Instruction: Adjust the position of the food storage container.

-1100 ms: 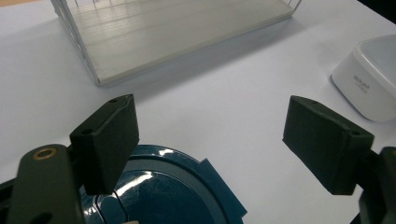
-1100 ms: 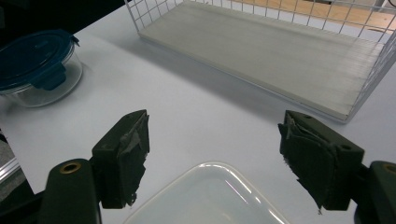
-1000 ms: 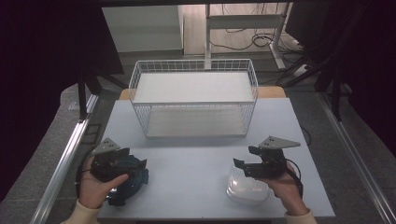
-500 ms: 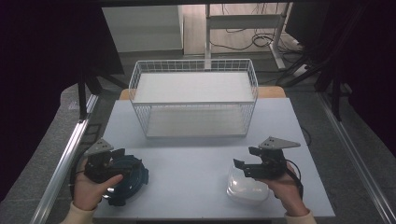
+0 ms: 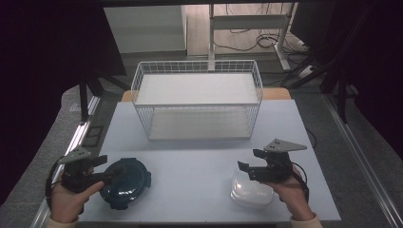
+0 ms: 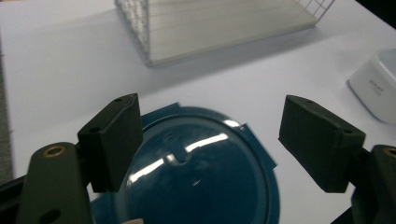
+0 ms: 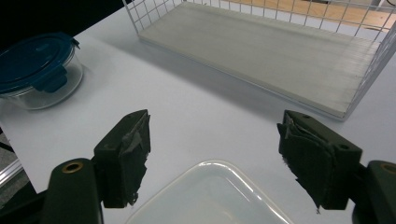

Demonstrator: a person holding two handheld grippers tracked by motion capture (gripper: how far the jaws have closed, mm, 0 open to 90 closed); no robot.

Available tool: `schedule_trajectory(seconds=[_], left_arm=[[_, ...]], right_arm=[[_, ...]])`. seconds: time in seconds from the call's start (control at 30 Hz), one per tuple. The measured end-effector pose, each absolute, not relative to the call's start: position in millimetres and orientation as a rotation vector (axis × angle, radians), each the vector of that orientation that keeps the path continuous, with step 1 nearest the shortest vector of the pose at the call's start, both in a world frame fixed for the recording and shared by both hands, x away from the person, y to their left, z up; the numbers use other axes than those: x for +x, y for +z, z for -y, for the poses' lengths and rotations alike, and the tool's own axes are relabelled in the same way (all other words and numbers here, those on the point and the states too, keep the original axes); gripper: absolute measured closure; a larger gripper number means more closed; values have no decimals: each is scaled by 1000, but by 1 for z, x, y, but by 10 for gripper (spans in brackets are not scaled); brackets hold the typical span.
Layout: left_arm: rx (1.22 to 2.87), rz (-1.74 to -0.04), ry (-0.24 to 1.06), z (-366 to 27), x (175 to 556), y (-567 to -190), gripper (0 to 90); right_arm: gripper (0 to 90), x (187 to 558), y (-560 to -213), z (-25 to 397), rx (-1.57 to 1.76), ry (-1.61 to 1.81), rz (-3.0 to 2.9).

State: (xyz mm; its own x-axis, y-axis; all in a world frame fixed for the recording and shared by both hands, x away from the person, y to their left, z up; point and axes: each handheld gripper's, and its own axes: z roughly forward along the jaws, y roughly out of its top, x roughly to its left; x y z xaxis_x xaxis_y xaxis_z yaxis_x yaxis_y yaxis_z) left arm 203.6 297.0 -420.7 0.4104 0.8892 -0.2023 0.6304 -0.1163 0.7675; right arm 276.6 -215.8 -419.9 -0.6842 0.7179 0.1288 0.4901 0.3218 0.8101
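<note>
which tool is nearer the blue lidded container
Left. The left tool hangs open right at the blue lidded container, jaws either side of its lid. The right tool is across the table, over the white container.

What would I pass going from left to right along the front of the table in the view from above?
Left gripper → round blue-lidded container → white container, with the right gripper held just above it.
</note>
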Motion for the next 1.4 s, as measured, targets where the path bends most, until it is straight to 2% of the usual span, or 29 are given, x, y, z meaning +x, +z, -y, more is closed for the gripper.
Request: schedule_trajectory(seconds=[0.5, 0.7, 0.77, 0.8, 0.83, 0.87, 0.9, 0.93, 1.0, 1.1, 1.23, 1.4], left_arm=[[1823, -1425, 422, -345, 166, -432, 281], [1812, -1493, 397, -362, 156, -444, 355], [1817, -1514, 386, -366, 153, -449, 416], [1818, -1526, 380, -368, 152, -451, 416], [1822, -1535, 373, -370, 150, -454, 471], [1825, -1538, 361, -371, 150, -456, 471], [1834, -1541, 346, -371, 148, -460, 560], [1839, -1541, 333, -370, 148, -462, 560], [1849, -1531, 300, -367, 144, -469, 669], [1877, -1519, 256, -360, 142, -480, 785], [1912, -1518, 196, -352, 147, -494, 876], [1917, -1513, 196, -344, 149, -498, 898]], right_arm=[[257, 277, -419, 213, 1101, 1292, -2352], [257, 276, -419, 211, 1100, 1293, -2354], [257, 275, -418, 210, 1100, 1292, -2354], [257, 275, -418, 210, 1100, 1292, -2354], [257, 275, -417, 210, 1098, 1293, -2354], [257, 275, -417, 210, 1098, 1293, -2354], [258, 274, -417, 209, 1096, 1293, -2354], [258, 274, -417, 209, 1096, 1293, -2354], [257, 274, -417, 210, 1097, 1292, -2355], [258, 274, -417, 210, 1098, 1293, -2353], [259, 276, -418, 210, 1103, 1284, -2355], [259, 275, -417, 210, 1107, 1282, -2357]])
